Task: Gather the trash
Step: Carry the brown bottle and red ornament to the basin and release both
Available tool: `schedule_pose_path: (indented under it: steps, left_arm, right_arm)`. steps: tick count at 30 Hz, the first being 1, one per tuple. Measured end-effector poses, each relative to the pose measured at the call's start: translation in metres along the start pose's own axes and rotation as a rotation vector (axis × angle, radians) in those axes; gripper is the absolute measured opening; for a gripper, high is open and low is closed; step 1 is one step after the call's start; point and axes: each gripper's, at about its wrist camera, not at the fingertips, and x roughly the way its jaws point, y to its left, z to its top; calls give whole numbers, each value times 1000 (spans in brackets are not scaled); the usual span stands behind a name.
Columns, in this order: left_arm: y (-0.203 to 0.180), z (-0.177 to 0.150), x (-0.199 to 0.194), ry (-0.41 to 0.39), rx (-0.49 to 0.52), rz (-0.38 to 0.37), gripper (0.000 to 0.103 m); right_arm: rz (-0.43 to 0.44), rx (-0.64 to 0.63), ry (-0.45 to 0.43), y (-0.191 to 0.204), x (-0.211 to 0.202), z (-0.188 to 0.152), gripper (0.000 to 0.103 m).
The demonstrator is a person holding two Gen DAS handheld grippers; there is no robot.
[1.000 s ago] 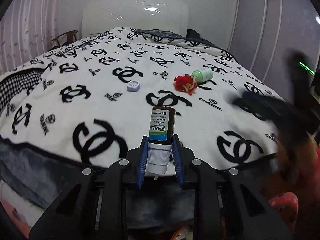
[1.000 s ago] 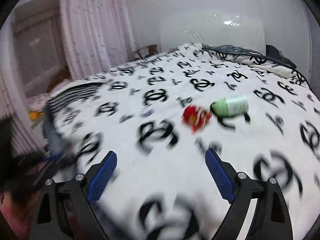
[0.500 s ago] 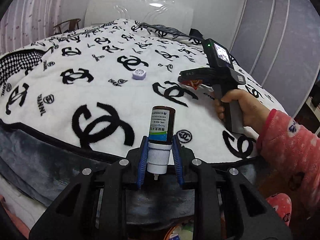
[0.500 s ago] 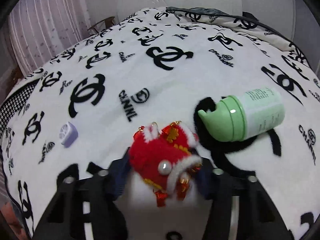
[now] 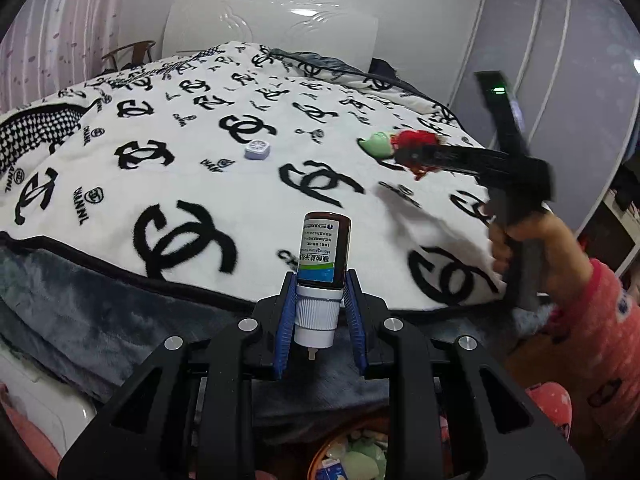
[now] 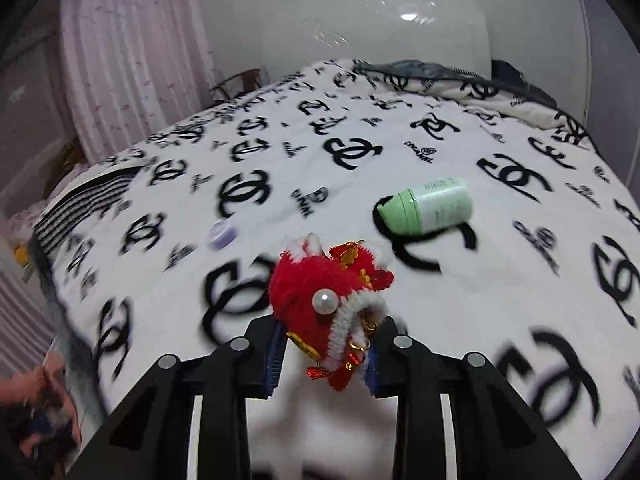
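My left gripper (image 5: pixel 320 284) is shut on the white cap of a brown medicine bottle (image 5: pixel 325 244), held upright over the near edge of the bed. My right gripper (image 6: pixel 325 350) has a red plush ornament (image 6: pixel 316 284) with a pearl and white trim between its blue pads; its jaws are still closing on it and it hangs just above the blanket. From the left wrist view the ornament (image 5: pixel 414 138) shows at the tip of the right gripper (image 5: pixel 404 156). A green-capped bottle (image 6: pixel 430 208) lies on its side just beyond it.
A small lilac lidded pot (image 5: pixel 257 149) rests mid-bed on the white logo blanket (image 5: pixel 180 184). Below my left gripper an orange-rimmed bin (image 5: pixel 316 456) holds several bits of trash. A hand in a pink sleeve (image 5: pixel 592 320) grips the right tool. A wardrobe stands on the right.
My right gripper swung in over the bed, closed on the red ornament and lifted it off the blanket. The left gripper kept its hold on the brown bottle.
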Motion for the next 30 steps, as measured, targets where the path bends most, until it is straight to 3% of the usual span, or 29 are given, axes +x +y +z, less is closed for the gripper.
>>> schedule_pose_path:
  steps: [8, 16, 20, 24, 28, 30]
  left_arm:
    - [-35, -37, -14, 65, 53, -45, 24]
    - [-62, -110, -5, 232, 104, -63, 24]
    - [-70, -149, 19, 342, 132, -48, 24]
    - [-72, -185, 55, 482, 99, -64, 24]
    - [-70, -231, 106, 686, 63, -12, 24]
    - [-68, -247, 123, 756, 60, 26, 24]
  right_arm:
    - [31, -22, 24, 10, -98, -82, 31]
    - [103, 10, 87, 17, -159, -184, 32]
    - [128, 22, 170, 22, -154, -234, 32]
    - [123, 80, 315, 17, -119, -287, 32]
    - [97, 127, 469, 11, -73, -328, 33]
    - [99, 155, 525, 8, -54, -343, 47]
